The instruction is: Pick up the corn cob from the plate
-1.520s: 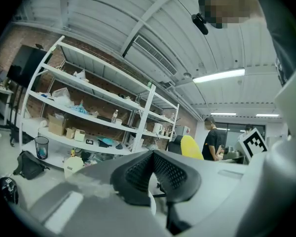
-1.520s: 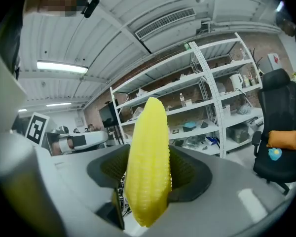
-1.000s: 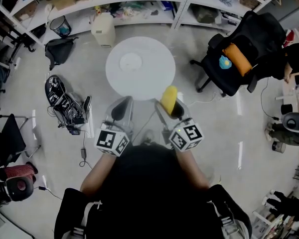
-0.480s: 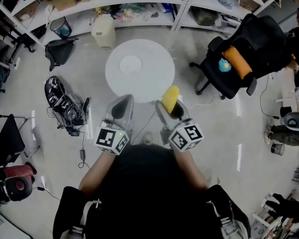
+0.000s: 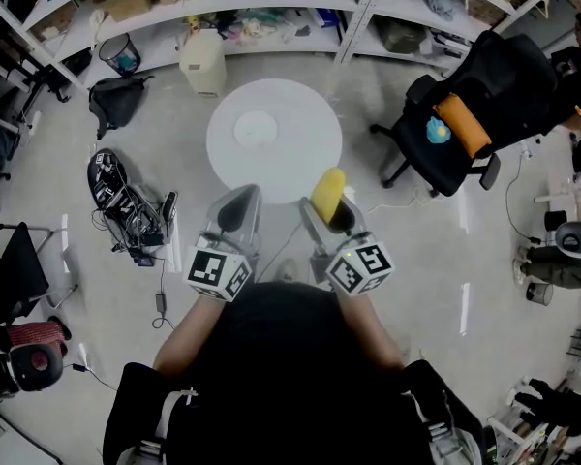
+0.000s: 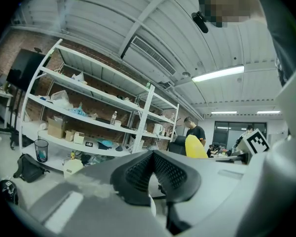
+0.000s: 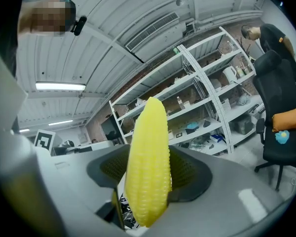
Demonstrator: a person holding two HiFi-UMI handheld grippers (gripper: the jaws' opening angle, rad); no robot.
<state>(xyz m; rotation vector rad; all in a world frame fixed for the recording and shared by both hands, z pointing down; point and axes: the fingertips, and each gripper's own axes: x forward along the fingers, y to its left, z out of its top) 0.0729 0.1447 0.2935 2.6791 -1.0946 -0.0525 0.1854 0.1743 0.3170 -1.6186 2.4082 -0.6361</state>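
Corn cob point(image 7: 148, 167) clamped upright in right gripper point(image 5: 331, 213), apparently clear of plate point(image 5: 255, 122).

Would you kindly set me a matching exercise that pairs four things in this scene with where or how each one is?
Things: 1 corn cob; 2 left gripper; 3 plate; 4 orange cushion.
States: A on the black chair; B shut and empty; C bare, on the round white table; D clamped in the right gripper.
Pairs: 1-D; 2-B; 3-C; 4-A.
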